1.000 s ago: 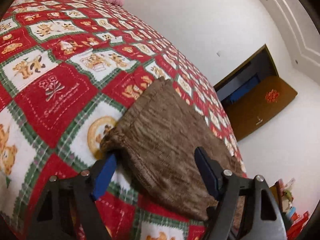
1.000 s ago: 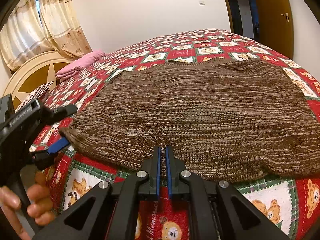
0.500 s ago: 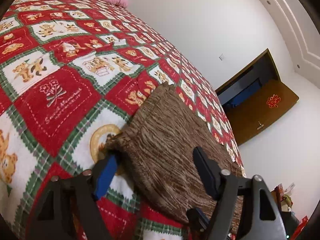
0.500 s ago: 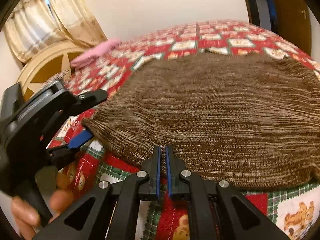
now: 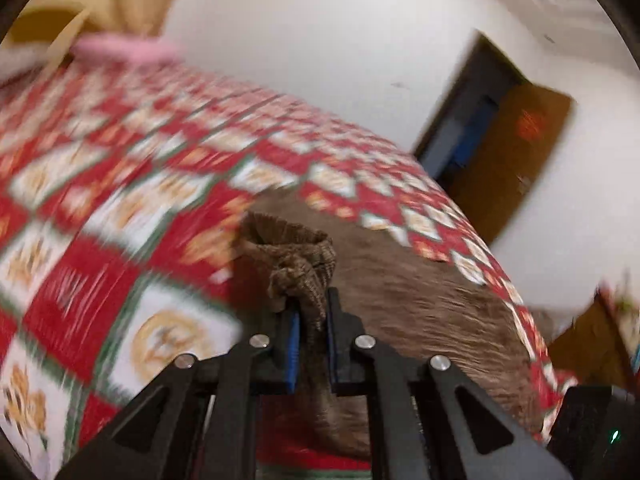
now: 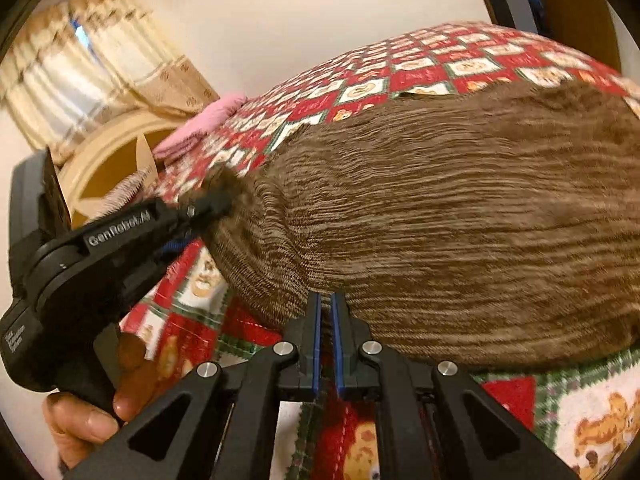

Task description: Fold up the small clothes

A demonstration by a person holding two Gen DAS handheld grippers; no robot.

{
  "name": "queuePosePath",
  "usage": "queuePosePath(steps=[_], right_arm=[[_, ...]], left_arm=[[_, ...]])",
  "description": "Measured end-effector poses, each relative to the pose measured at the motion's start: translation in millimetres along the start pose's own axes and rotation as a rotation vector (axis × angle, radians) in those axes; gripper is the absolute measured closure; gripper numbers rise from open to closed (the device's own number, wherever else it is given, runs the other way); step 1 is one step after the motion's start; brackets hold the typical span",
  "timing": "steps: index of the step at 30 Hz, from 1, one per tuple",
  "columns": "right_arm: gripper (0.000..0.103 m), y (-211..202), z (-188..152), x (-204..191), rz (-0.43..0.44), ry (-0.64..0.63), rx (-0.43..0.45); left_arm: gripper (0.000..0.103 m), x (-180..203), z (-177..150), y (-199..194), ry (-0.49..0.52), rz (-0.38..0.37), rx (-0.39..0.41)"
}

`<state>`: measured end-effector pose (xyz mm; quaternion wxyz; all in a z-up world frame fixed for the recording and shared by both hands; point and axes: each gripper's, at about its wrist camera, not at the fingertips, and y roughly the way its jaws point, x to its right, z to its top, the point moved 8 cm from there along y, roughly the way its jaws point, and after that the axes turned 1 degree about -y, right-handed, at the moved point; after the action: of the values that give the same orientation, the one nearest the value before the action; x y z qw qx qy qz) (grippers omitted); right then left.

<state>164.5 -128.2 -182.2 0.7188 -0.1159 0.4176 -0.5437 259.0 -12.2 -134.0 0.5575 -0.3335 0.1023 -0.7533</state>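
A brown knitted garment (image 6: 460, 216) lies spread on a bed with a red, white and green patchwork quilt (image 6: 420, 68). My left gripper (image 5: 311, 312) is shut on the garment's near left corner (image 5: 296, 256), which bunches up between the blue pads and is lifted off the quilt. In the right wrist view the left gripper (image 6: 216, 204) shows at the left, pinching that corner, with the hand below it. My right gripper (image 6: 327, 300) is shut at the garment's near edge; I see no cloth clearly between its pads.
A pink pillow (image 6: 204, 120) and a cream headboard (image 6: 104, 160) stand at the far end of the bed, with curtains behind. A brown door (image 5: 512, 160) stands open by the white wall. The left wrist view is motion-blurred.
My left gripper has closed on the garment's corner and raised it. The right gripper has moved up to the garment's near edge, still shut.
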Motion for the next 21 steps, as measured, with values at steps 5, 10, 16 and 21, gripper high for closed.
queuePosePath(steps=[5, 10, 16, 21], right_arm=[[0.097, -30.5, 20.1, 33.9, -0.035, 0.071, 0.029], [0.097, -33.6, 57.4, 58.9, 0.001, 0.130, 0.000], [0.021, 10.7, 119.1, 47.5, 0.209, 0.213, -0.049], [0.021, 71.4, 144.4, 30.2, 0.296, 0.185, -0.150]], left_arm=[[0.093, 48.2, -16.8, 14.3, 0.170, -0.079, -0.038], [0.094, 41.9, -41.8, 31.7, 0.129, -0.101, -0.135], [0.094, 40.6, -44.9, 31.4, 0.094, -0.125, -0.147], [0.094, 37.0, -44.8, 29.4, 0.051, -0.156, -0.135]])
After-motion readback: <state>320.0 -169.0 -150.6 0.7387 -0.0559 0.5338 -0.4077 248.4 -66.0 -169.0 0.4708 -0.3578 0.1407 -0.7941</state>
